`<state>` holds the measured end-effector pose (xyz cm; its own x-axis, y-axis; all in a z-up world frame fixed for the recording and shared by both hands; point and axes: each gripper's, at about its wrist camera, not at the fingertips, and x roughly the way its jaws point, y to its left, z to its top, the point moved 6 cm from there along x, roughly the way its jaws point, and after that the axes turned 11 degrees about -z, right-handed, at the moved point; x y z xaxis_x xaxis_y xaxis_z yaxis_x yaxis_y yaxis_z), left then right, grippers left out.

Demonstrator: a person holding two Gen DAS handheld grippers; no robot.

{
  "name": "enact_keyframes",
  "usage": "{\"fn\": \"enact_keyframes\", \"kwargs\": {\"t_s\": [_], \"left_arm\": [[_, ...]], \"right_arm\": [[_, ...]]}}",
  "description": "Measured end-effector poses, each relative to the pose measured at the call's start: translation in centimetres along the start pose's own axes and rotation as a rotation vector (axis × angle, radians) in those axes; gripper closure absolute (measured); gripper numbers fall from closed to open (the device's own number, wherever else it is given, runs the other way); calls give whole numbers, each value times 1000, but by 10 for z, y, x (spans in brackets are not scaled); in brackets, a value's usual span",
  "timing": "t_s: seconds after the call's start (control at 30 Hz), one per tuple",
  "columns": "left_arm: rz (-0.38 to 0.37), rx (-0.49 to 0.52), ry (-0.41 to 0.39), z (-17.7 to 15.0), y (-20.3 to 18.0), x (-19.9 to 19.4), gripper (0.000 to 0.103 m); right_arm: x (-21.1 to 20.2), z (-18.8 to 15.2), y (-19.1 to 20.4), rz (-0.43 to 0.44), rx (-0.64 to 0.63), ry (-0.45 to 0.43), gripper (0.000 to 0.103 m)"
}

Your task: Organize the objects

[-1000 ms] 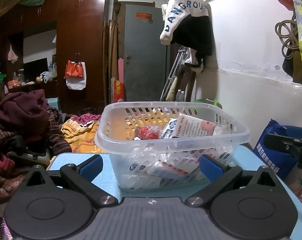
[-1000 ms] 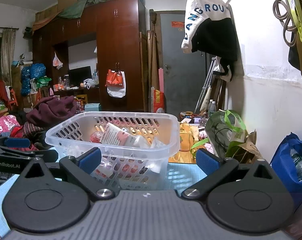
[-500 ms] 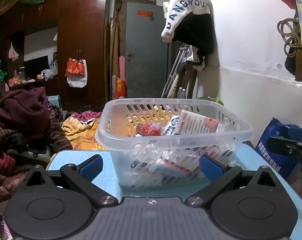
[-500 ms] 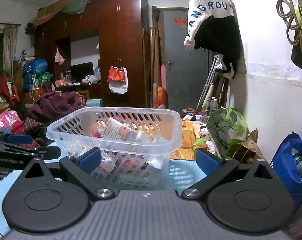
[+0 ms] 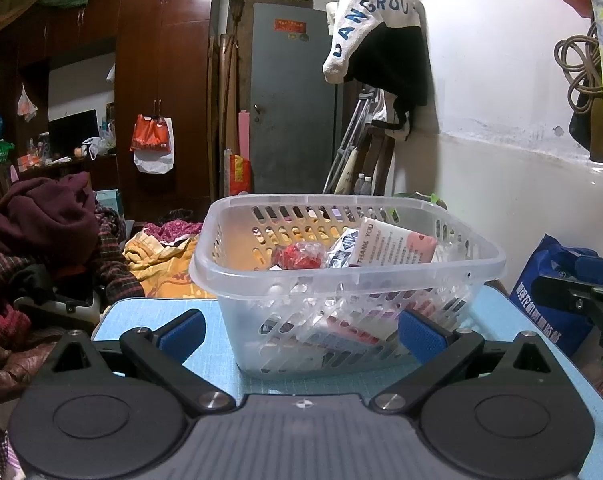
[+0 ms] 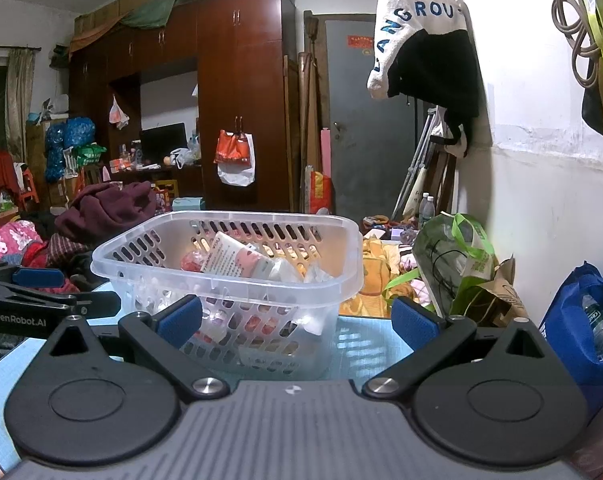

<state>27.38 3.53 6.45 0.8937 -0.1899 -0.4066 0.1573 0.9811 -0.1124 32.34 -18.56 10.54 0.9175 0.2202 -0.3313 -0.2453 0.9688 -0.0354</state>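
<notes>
A clear plastic basket [image 5: 341, 280] with slotted walls stands on the light blue table [image 5: 205, 344]. It holds a red wrapped item [image 5: 299, 256], a white and pink "thank you" packet [image 5: 393, 246] and several other packets. My left gripper [image 5: 301, 334] is open and empty, just in front of the basket's near wall. My right gripper [image 6: 297, 320] is open and empty, to the right of the basket [image 6: 229, 280] and facing its corner. The left gripper's fingers [image 6: 41, 304] show at the left edge of the right wrist view.
A blue bag [image 6: 581, 320] with a bottle and a green bag [image 6: 457, 264] sit on the floor right of the table. Piles of clothes [image 5: 41, 232] lie to the left. A jacket [image 5: 377, 28] hangs on the white wall.
Both views have dropped slightly and eased back, so the basket sits a little higher in frame. Both grippers stay open and empty.
</notes>
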Motion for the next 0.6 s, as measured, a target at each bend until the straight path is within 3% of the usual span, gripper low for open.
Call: {"fn": "enact_keyframes", "kwargs": {"t_s": [0.6], "left_arm": [[16,11,-13,10,-4,3,0]], "right_arm": [[3,-1,0,-13,1,-7,0]]}}
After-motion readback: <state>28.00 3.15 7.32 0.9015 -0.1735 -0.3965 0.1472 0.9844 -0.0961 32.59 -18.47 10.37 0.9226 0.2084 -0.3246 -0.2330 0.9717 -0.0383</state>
